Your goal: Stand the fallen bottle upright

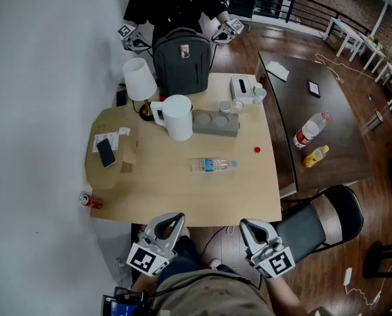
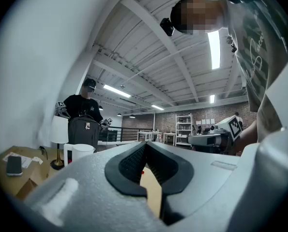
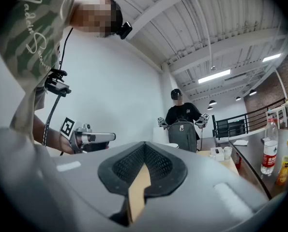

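A clear plastic bottle [image 1: 213,165] with a blue label lies on its side in the middle of the light wooden table [image 1: 182,196], cap toward the right. My left gripper [image 1: 172,221] and right gripper [image 1: 248,228] hang just off the table's near edge, well short of the bottle. Both are shut with nothing between their tips. In the left gripper view the left gripper [image 2: 144,154] shows its black pads together. The right gripper [image 3: 144,157] looks the same in the right gripper view. The bottle is hidden behind the jaws in both gripper views.
A white kettle [image 1: 176,116], a lamp [image 1: 139,79], a grey tray [image 1: 215,122], a tissue box [image 1: 242,89], a backpack [image 1: 182,59] and a phone [image 1: 105,152] stand on the table. A red cap [image 1: 257,150] lies right of the bottle. A person with two grippers stands opposite. Two bottles [image 1: 310,130] lie on the dark table.
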Action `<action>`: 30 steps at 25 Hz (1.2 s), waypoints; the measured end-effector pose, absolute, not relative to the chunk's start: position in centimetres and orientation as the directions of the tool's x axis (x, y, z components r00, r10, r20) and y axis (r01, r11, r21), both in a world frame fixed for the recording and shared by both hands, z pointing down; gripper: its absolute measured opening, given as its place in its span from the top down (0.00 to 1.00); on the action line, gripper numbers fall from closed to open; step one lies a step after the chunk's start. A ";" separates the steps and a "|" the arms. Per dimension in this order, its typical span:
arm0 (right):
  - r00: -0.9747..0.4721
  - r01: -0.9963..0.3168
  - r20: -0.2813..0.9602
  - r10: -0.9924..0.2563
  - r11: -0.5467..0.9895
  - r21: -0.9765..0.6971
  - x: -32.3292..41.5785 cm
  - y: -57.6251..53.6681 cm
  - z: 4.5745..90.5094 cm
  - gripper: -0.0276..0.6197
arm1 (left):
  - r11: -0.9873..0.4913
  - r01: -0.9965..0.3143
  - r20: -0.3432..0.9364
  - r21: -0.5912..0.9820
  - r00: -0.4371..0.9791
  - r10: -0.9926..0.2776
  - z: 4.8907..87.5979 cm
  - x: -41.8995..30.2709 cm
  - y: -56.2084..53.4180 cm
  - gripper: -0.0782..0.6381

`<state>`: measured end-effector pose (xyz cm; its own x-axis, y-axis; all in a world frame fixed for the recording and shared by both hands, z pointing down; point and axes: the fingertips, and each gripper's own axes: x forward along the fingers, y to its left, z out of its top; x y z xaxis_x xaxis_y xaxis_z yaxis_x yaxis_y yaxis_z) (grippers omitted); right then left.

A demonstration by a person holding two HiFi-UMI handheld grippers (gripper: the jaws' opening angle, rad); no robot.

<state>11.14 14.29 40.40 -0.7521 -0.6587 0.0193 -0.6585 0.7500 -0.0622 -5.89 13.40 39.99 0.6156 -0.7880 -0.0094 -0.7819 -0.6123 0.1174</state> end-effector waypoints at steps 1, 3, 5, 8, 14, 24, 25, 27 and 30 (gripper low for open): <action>-0.745 -0.667 0.027 -0.667 0.742 -0.065 10.8 13.5 40.6 0.95 | -0.613 -0.780 -0.013 0.124 0.617 -0.787 40.0 -6.5 12.6 0.89; -0.733 -0.680 0.044 -0.679 0.730 -0.067 10.1 12.2 40.8 0.95 | -0.617 -0.777 -0.015 0.127 0.620 -0.784 40.1 -7.7 11.2 0.89; -0.725 -0.689 0.061 -0.686 0.723 -0.059 9.4 11.0 41.0 0.95 | -0.625 -0.772 -0.006 0.117 0.629 -0.778 40.7 -8.8 10.1 0.89; -0.709 -0.705 0.075 -0.702 0.708 -0.044 8.6 9.5 40.7 0.95 | -0.643 -0.756 0.000 0.120 0.648 -0.762 41.5 -10.0 8.5 0.89; -0.669 -0.742 0.089 -0.738 0.670 -0.023 6.6 6.6 40.4 0.95 | -0.677 -0.723 0.008 0.135 0.684 -0.729 42.2 -12.2 5.9 0.89; -0.616 -0.786 0.110 -0.780 0.619 -0.018 2.9 3.2 40.6 0.95 | -0.717 -0.664 -0.002 0.211 0.734 -0.679 43.5 -14.5 2.2 0.89; -0.615 -0.787 0.120 -0.779 0.617 -0.025 2.9 3.1 40.6 0.95 | -0.718 -0.661 0.000 0.217 0.736 -0.677 43.4 -14.5 2.0 0.89; -0.617 -0.785 0.135 -0.776 0.618 -0.034 2.8 2.9 40.8 0.95 | -0.715 -0.659 0.004 0.233 0.736 -0.677 43.5 -14.6 1.8 0.89; -0.630 -0.775 0.135 -0.765 0.631 -0.039 2.5 1.7 41.3 0.95 | -0.700 -0.670 0.004 0.247 0.724 -0.690 43.7 -14.8 0.9 0.89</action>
